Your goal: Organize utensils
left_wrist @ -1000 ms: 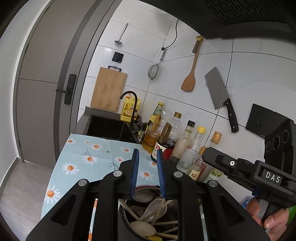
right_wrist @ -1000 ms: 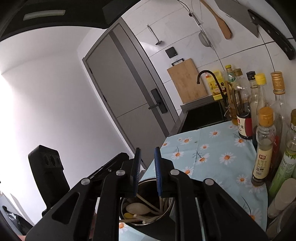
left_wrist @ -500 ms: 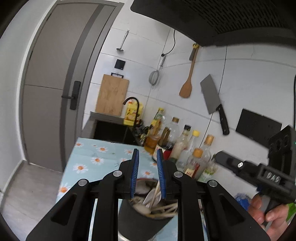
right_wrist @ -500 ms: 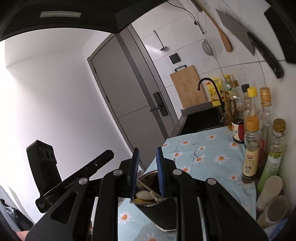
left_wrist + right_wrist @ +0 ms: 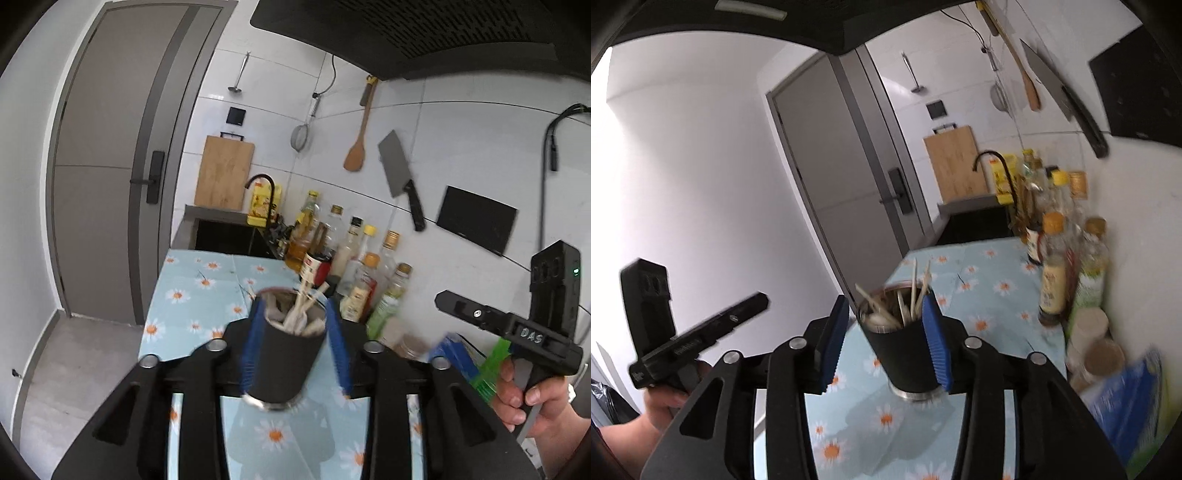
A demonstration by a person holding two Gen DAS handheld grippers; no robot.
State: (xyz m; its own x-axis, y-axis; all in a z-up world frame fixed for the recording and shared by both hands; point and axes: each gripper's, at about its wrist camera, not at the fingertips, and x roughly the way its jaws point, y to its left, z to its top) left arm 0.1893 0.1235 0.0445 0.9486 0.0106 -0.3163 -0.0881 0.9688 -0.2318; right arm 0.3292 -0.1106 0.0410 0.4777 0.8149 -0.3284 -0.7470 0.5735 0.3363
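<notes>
Utensils are sitting gathered in the black utensil cup [image 5: 282,354], which is standing upright on the counter [image 5: 192,295] under its daisy-print cloth, so the collecting part of the job is looking done as far as the views are showing. Nothing loose is lying on the bare cloth around the cup, though the near edge of the counter is hidden behind the tools. Condiment bottles [image 5: 354,258] are crowding the tiled wall just beside the cup. Pale spoons and sticks [image 5: 905,306] are poking above the rim at mixed angles.

Both tools are framing the cup without gripping it. The left gripper [image 5: 295,336] has just been spreading its fingers and is holding nothing. The right gripper [image 5: 886,339] has likewise been parting its blue fingers [image 5: 936,347], with the cup between them but clear of the pads. What is remaining is probably only the withdrawal, or perhaps straightening the sticks
</notes>
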